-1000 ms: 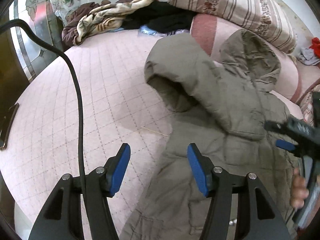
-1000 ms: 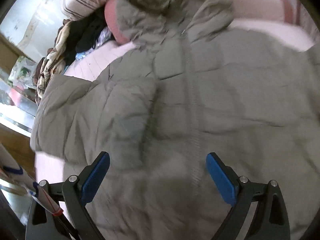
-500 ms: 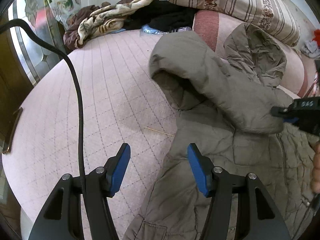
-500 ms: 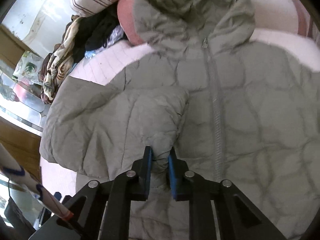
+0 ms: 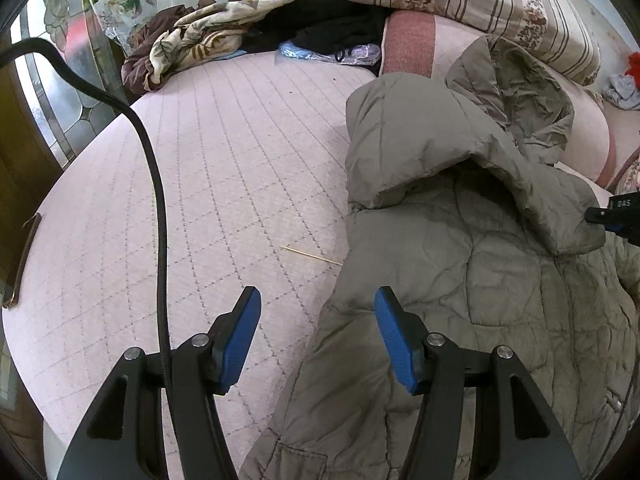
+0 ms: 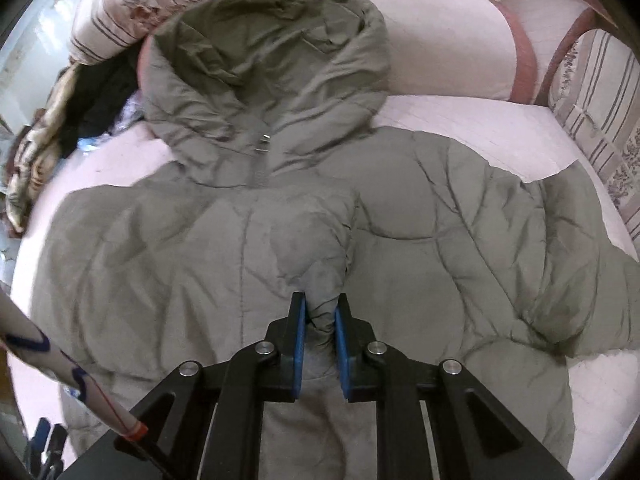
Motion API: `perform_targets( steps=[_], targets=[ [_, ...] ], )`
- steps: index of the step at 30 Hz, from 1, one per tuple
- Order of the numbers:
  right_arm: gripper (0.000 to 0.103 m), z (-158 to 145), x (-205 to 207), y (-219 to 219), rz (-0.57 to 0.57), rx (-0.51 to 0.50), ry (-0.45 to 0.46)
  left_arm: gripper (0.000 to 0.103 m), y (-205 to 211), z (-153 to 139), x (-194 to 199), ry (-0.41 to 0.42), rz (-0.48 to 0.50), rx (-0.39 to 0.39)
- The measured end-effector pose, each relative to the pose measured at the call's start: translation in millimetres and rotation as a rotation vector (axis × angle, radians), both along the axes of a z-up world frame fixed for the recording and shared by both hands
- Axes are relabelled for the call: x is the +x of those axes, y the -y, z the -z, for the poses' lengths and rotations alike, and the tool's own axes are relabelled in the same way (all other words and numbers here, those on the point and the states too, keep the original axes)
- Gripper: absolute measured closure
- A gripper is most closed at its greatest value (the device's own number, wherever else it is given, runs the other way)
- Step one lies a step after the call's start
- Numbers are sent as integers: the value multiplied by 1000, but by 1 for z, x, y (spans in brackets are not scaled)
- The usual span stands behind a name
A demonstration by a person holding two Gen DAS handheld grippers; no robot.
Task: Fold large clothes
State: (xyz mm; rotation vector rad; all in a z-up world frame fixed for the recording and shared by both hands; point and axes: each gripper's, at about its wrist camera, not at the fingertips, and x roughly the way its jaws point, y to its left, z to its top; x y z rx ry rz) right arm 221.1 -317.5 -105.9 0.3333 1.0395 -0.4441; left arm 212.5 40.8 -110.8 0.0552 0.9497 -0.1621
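Clamped on the cuff end of one sleeve [image 6: 316,240], the right gripper [image 6: 320,320] holds that bunched fabric over the chest of the olive padded jacket [image 6: 460,264], close to the zip line. That jacket lies front up across the pink quilted bed [image 5: 224,184], its hood [image 6: 272,64] resting against the pink bolster [image 6: 452,44] at the head end and its other sleeve spread toward the bed's far side edge. From where I stand, the folding looks barely begun: one sleeve is drawn in over the body, while the other sleeve, the hood and the lengthwise folds all appear yet to be done. Over on the other side, the left gripper [image 5: 316,336] hangs with its blue pads wide apart and nothing between them, one finger above bare mattress, the other above the jacket's side edge, near the lower body. A thin stick [image 5: 312,256] lies on the bed just beside the coat.
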Motion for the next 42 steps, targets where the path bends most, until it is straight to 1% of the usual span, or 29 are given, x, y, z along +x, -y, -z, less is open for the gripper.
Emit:
perform_targets(
  steps=[5, 7, 11, 13, 15, 17, 19, 21, 22, 24, 26, 28, 31, 32, 33, 35, 36, 38, 41, 42],
  targets=[
    [88, 24, 12, 11, 25, -49, -53, 45, 5, 5, 2, -6, 14, 27],
    [88, 28, 15, 17, 36, -71, -61, 45, 6, 7, 3, -15, 16, 30],
    [88, 20, 12, 27, 42, -74, -40, 45, 8, 9, 3, -27, 21, 24],
    [88, 14, 10, 31, 28, -82, -26, 45, 9, 10, 2, -26, 25, 29],
    [83, 11, 7, 37, 24, -80, -21, 45, 10, 10, 1, -24, 29, 32],
    [80, 5, 2, 39, 47, -105, -17, 45, 11, 10, 0, -23, 32, 34],
    [75, -3, -5, 38, 65, -135, 4, 45, 11, 10, -1, -23, 34, 36],
    [60, -13, -14, 32, 77, -177, 41, 45, 11, 10, -1, -24, 32, 34],
    [58, -19, -17, 27, 86, -198, 58, 45, 11, 11, -1, -27, 33, 34],
    [57, -25, -18, 20, 99, -219, 83, 45, 11, 12, 0, -31, 34, 34],
    [57, -23, -15, 10, 57, -191, 91, 45, 13, 12, -1, -34, 38, 32],
    [57, -13, -4, -2, -3, -181, 67, 45, 14, 13, 0, -36, 45, 37],
    [57, 6, 11, -20, -61, -222, 24, 45, 17, 15, -1, -33, 54, 52],
    [57, 16, 18, -22, -75, -224, -6, 45, 18, 15, -1, -35, 58, 53],
    [57, 28, 25, -23, -81, -231, -58, 45, 18, 15, 0, -37, 59, 52],
    [57, 44, 33, -21, -71, -308, -140, 45, 18, 16, 1, -42, 59, 51],
    [57, 47, 34, -20, -62, -361, -163, 45, 18, 16, 2, -43, 60, 50],
    [57, 49, 34, -14, -38, -426, -203, 45, 18, 15, 3, -45, 61, 49],
    [57, 51, 31, 6, -13, -392, -232, 45, 18, 16, 3, -49, 65, 50],
    [55, 52, 29, 12, -4, -374, -236, 45, 19, 16, 3, -50, 65, 51]
  ],
)
